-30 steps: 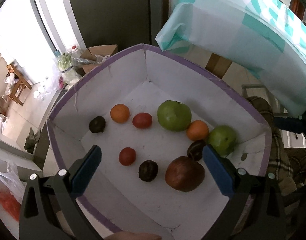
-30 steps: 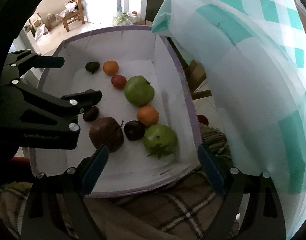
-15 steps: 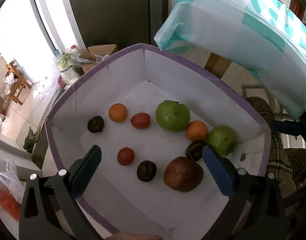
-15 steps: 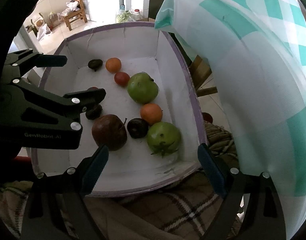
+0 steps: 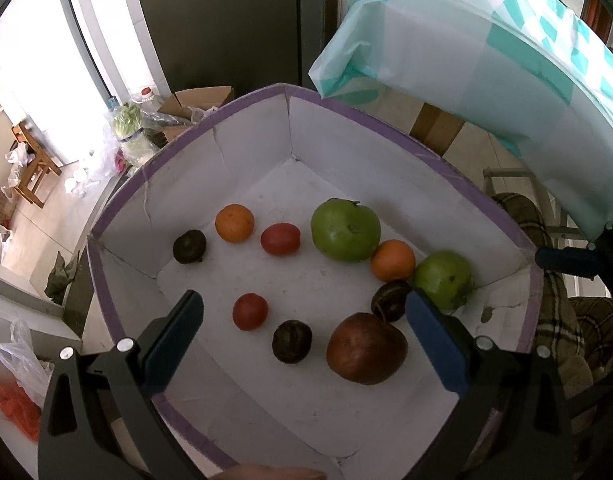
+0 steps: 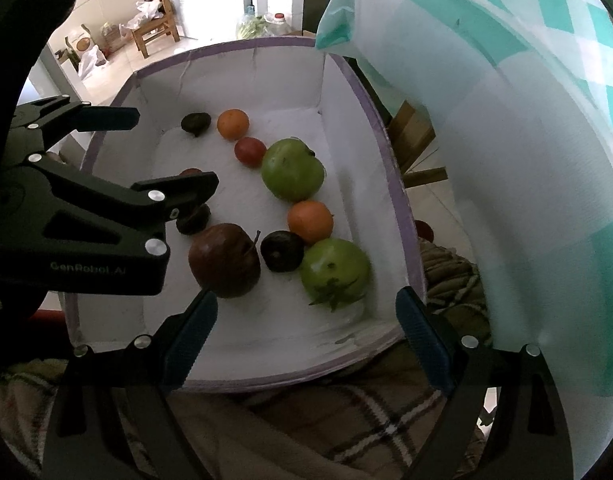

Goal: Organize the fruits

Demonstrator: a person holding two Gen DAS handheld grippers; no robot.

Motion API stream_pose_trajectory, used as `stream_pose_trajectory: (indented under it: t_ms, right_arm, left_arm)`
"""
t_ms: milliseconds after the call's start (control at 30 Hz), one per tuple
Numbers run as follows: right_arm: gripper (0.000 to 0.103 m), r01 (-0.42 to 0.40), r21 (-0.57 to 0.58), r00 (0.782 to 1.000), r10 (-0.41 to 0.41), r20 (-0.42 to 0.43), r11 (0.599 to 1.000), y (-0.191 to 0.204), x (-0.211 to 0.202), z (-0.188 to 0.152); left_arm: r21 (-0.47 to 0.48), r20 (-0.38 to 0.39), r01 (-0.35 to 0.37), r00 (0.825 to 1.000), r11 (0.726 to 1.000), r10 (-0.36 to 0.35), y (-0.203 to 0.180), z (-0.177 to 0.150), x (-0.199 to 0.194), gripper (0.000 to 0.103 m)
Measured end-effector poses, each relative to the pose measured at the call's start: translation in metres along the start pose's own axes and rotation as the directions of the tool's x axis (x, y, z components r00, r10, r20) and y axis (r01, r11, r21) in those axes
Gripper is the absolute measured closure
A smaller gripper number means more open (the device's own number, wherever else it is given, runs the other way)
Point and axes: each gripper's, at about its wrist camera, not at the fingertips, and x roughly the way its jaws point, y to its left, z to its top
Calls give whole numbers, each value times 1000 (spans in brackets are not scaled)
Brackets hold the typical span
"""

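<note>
White card lined with purple tape forms the box that holds all the fruit, and the left gripper hangs over its near side with both blue pads spread wide and nothing between them. From the left of that view, a dark round fruit sits near the far-left corner, just beside an orange. A red tomato lies next, apart from the orange, and a second red tomato rests alone closer to the camera. A dark wrinkled fruit lies between that tomato and the large reddish-brown fruit. Farther back, the big green fruit touches a second orange, which sits just beside another dark fruit and the smaller green fruit near the right wall. In the right wrist view the right gripper hovers above the near rim of the box, its jaws equally wide and empty, with a plaid cloth below it and a teal checked tablecloth hanging at the right.
</note>
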Motion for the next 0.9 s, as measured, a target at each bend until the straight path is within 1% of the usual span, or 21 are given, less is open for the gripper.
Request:
stream_pose_trajectory:
  t_ms: [533,567,600,667,800,900]
  right_arm:
    - [15,-12,-6,1000,12,-18,1000,3,4,-3]
    - [15,-12,-6,1000,12,-19,1000,3,5,-3]
    - [15,-13,-6,1000,13,-19,1000,3,5,-3]
    - [15,-13,-5,1000,13,-18,1000,3,5,-3]
    - [15,-15,-12,1000,15,-10,1000,4,4,-3]
    - [15,-22,-18,1000,22,2,1000,5,1,-2]
  left_arm:
    - [-21,-10,4,1000,1000,-4,5,-2,5,1]
    - [-32,2,22,1000,999,-22,8,-3,3,1]
    - [-38,14,23,1000,999,-22,9,-3,2,1]
    - [-34,22,-11,1000,999,12,9,-3,2,1]
    - [-18,7,-29,1000,999,29,8,-1,3,1]
    - [-30,7,-56,998,998,56,12,1,-1,1]
